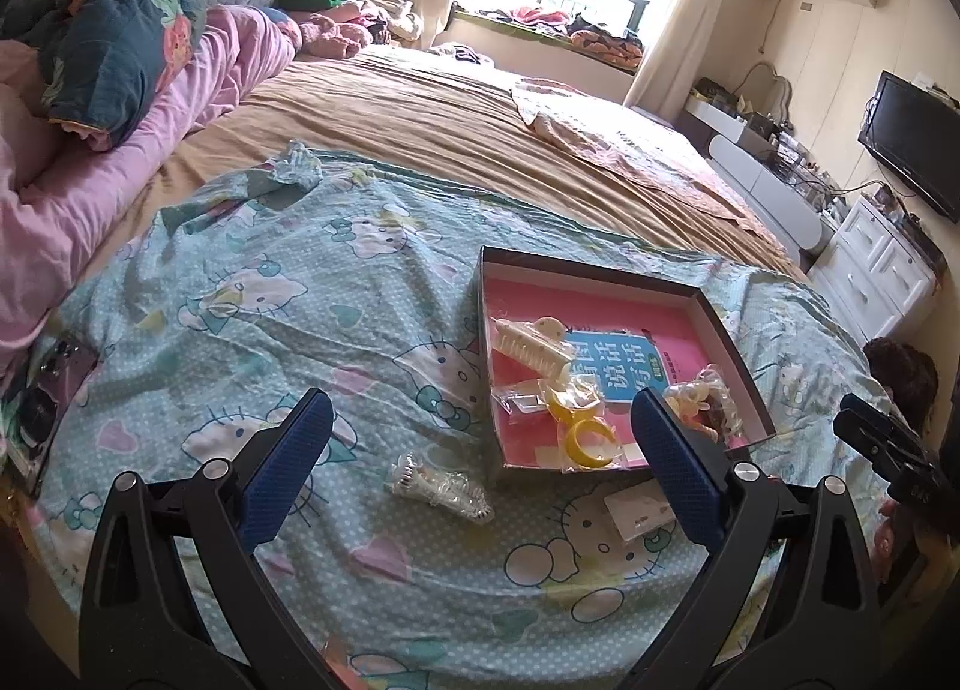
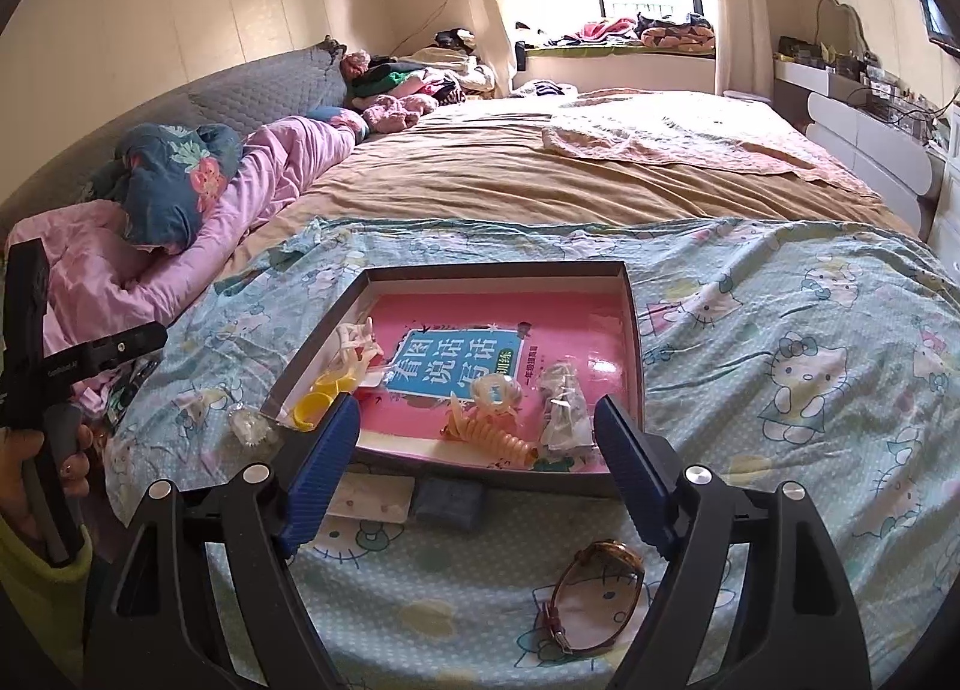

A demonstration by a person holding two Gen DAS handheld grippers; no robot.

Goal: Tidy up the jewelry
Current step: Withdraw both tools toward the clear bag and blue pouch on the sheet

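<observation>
A shallow dark box tray (image 1: 600, 265) (image 2: 498, 270) with a pink book in its bottom lies on the cartoon-cat blanket. In it are a cream hair claw (image 1: 531, 351), bagged yellow rings (image 1: 585, 432) (image 2: 318, 396), an orange spiral clip (image 2: 498, 432) and a clear bag (image 2: 561, 408). On the blanket near the tray lie a bagged trinket (image 1: 441, 486) (image 2: 249, 423), a white earring card (image 1: 639, 510) (image 2: 372, 501), a small blue-grey pad (image 2: 450, 501) and a brown-strapped watch (image 2: 594, 594). My left gripper (image 1: 480, 399) hangs open over the bagged trinket. My right gripper (image 2: 477, 405) is open above the tray's near edge, holding nothing.
The blanket (image 1: 270, 300) covers the near part of a wide bed with a tan sheet (image 1: 450, 114). Pink and blue bedding (image 2: 180, 192) is heaped on the left. White drawers (image 1: 876, 264) and a television (image 1: 918, 144) stand on the right. A hand (image 2: 66, 462) holds the left gripper's handle.
</observation>
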